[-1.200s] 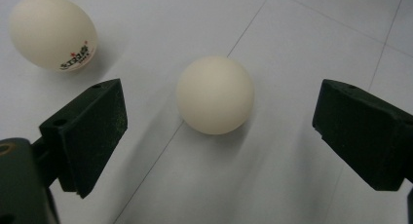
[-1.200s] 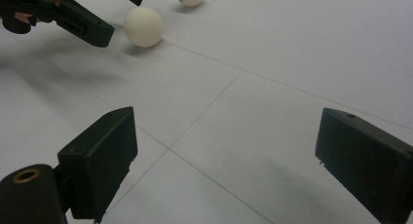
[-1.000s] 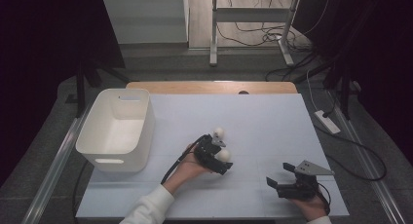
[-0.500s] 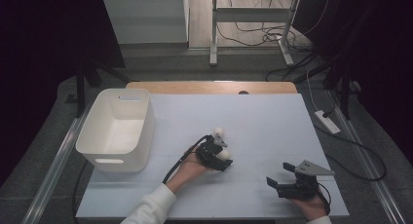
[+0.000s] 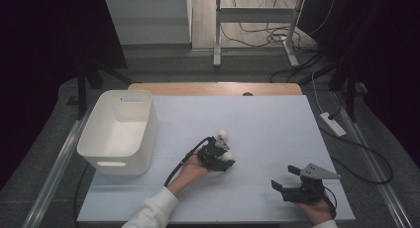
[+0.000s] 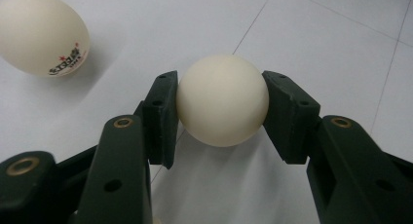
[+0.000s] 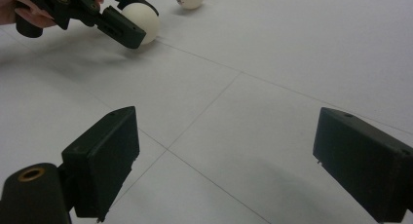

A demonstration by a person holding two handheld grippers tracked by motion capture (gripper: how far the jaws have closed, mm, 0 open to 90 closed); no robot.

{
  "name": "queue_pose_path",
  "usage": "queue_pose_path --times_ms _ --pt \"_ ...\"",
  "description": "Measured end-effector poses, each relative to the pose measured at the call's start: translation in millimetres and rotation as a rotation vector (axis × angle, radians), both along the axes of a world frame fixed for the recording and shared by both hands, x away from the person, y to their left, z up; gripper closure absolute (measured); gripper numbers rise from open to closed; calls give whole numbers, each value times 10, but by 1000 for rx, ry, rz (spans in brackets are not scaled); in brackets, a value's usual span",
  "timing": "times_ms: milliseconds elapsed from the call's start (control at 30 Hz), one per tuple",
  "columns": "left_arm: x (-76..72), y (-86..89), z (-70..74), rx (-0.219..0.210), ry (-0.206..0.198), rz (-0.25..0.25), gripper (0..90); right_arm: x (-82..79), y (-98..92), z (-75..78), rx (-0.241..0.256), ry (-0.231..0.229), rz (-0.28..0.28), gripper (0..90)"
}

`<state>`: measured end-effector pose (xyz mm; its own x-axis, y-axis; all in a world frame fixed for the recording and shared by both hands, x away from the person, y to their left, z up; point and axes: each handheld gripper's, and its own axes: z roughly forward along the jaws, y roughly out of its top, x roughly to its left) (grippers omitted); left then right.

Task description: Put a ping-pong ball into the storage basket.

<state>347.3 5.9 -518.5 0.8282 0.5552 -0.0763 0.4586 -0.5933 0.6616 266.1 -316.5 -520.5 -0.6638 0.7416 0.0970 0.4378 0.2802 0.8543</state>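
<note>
On the counter (image 5: 277,119), left gripper (image 6: 221,104) now clamps one ball (image 6: 222,100) (grasp secured since earlier); right gripper (image 7: 224,160) rests wide, empty.

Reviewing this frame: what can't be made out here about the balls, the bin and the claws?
- Print on the loose ball: left gripper view, too small and blurred to read.
- Near inside wall of the white bin: high view, hidden by its own rim.
- Whether the ball in the left claw is lifted: cannot tell.
- Right hand: high view, cut by the bottom edge.
</note>
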Motion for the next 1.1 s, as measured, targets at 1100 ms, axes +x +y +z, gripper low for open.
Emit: queue_pose_path --times_ms 1100 --pt "-212 209 390 -165 -68 -17 510 -34 0 12 7 4 -3 96"
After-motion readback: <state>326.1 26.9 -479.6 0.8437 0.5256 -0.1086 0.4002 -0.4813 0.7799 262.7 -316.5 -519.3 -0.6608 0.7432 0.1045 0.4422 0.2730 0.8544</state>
